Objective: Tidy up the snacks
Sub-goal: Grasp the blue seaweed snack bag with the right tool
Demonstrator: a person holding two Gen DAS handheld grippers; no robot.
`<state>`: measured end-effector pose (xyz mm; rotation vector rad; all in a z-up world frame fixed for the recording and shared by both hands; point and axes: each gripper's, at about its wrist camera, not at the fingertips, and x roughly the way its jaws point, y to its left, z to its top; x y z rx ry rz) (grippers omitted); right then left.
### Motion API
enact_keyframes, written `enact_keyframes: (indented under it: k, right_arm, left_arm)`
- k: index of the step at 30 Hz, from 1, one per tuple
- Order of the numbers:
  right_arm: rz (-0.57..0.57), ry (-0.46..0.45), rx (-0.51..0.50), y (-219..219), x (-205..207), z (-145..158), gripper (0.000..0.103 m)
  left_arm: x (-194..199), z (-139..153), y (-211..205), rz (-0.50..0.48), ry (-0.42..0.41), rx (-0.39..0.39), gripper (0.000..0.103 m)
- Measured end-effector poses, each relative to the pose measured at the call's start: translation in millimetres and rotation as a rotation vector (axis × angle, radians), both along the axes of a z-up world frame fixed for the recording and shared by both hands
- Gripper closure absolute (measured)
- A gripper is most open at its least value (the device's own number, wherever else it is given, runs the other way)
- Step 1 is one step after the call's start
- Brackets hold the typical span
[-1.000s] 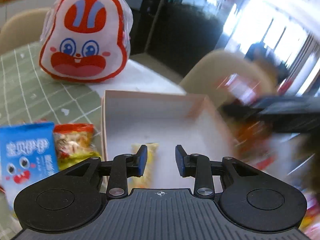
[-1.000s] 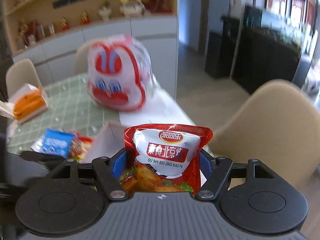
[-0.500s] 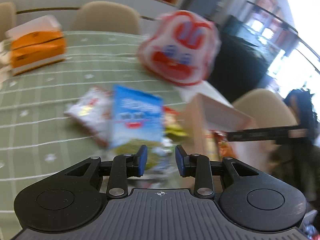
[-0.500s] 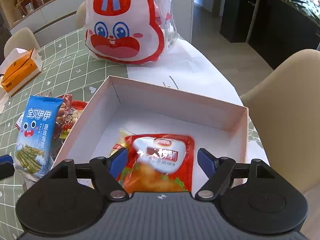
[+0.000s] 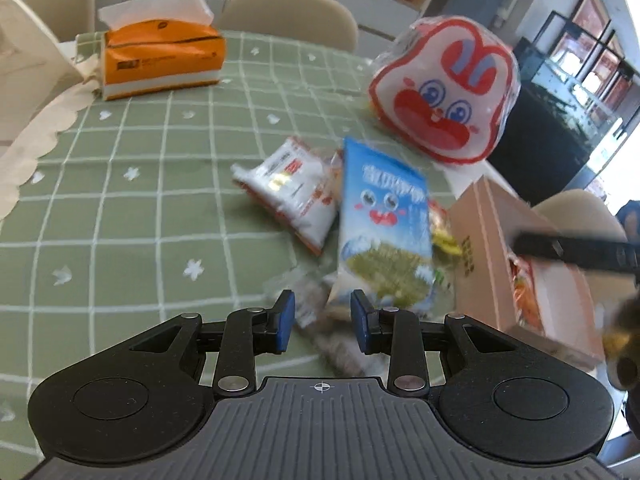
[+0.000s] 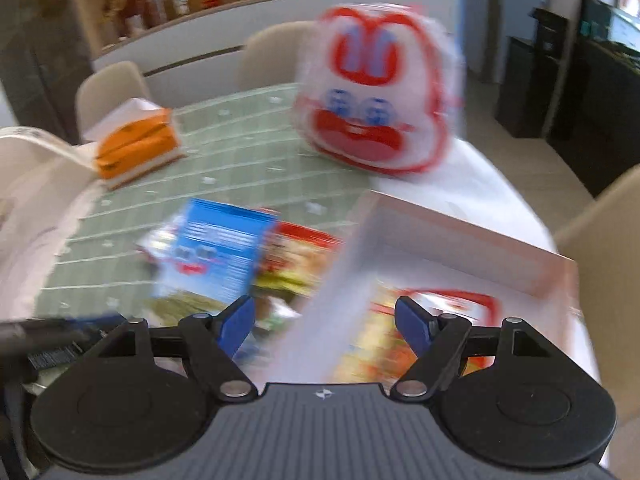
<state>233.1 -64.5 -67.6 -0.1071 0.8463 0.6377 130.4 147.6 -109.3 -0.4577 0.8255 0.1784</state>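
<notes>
A pink open box (image 6: 452,236) stands on the table's right side, with a red snack packet (image 6: 424,332) lying inside it. My right gripper (image 6: 326,322) hovers over the box's near left wall, open and holding nothing. Left of the box lies a pile of loose snacks: a blue packet (image 5: 384,236), a white packet (image 5: 292,192) and a red-yellow one (image 6: 296,260). My left gripper (image 5: 322,320) hangs open above the near end of the blue packet, over a blurred clear wrapper (image 5: 308,300). The pink box (image 5: 492,240) appears at the right of the left wrist view.
A big rabbit-face bag (image 5: 444,92) stands behind the snacks. An orange tissue box (image 5: 160,56) sits at the far left on the green checked cloth (image 5: 120,208). Beige chairs (image 5: 288,12) ring the table. The right gripper's black finger (image 5: 576,248) reaches over the box.
The right gripper opened and dropped the red packet into the box, then swung left. The left gripper moved from over the box to above the loose snack pile.
</notes>
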Motion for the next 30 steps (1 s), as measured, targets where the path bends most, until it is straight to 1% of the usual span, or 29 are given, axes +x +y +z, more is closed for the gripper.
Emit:
enact_keyframes:
  k: [3, 5, 7, 9, 11, 13, 16, 19, 20, 22, 23, 24, 28, 30]
  right_arm:
    - [0.065, -0.023, 0.009, 40, -11, -1, 0.025]
    - [0.096, -0.025, -0.019, 68, -13, -7, 0.025]
    - [0.088, -0.002, -0.052, 90, -8, -18, 0.025]
    - [0.040, 0.017, -0.070, 103, 0, -28, 0.025]
    - [0.006, 0.039, -0.072, 107, 7, -35, 0.025]
    - [-0.008, 0.042, -0.084, 112, 9, -41, 0.020]
    - [0.002, 0.060, -0.109, 117, 9, -49, 0.020]
    - [0.014, 0.095, -0.090, 115, 2, -49, 0.021]
    - [0.013, 0.090, -0.089, 114, -2, -48, 0.022]
    - [0.027, 0.077, -0.096, 113, -14, -46, 0.038]
    - [0.044, 0.080, -0.098, 113, -20, -45, 0.042]
    - [0.060, 0.090, -0.098, 113, -25, -45, 0.053]
    - [0.110, 0.123, -0.085, 106, -51, -41, 0.062]
    - [0.136, 0.136, -0.077, 100, -62, -40, 0.064]
  left_arm:
    - [-15, -2, 3, 0.012, 0.029, 0.006, 0.069]
    - [-24, -2, 6, 0.019, 0.041, -0.001, 0.069]
    - [-33, -2, 10, 0.023, 0.052, -0.001, 0.069]
    - [-40, -1, 13, 0.021, 0.058, 0.009, 0.069]
    - [-48, -2, 16, 0.023, 0.060, 0.016, 0.069]
    - [-55, -4, 21, 0.037, 0.069, 0.009, 0.069]
    - [-63, -7, 25, 0.038, 0.088, -0.002, 0.069]
    - [-75, -9, 28, 0.033, 0.075, -0.028, 0.069]
    - [-79, -9, 30, 0.035, 0.070, -0.039, 0.069]
    - [-84, -11, 33, 0.040, 0.064, -0.052, 0.069]
    - [-87, -11, 34, 0.043, 0.060, -0.057, 0.069]
    - [-89, -12, 36, 0.047, 0.056, -0.062, 0.069]
    - [-96, -11, 41, 0.064, 0.041, -0.077, 0.069]
    - [-99, -11, 42, 0.067, 0.038, -0.081, 0.069]
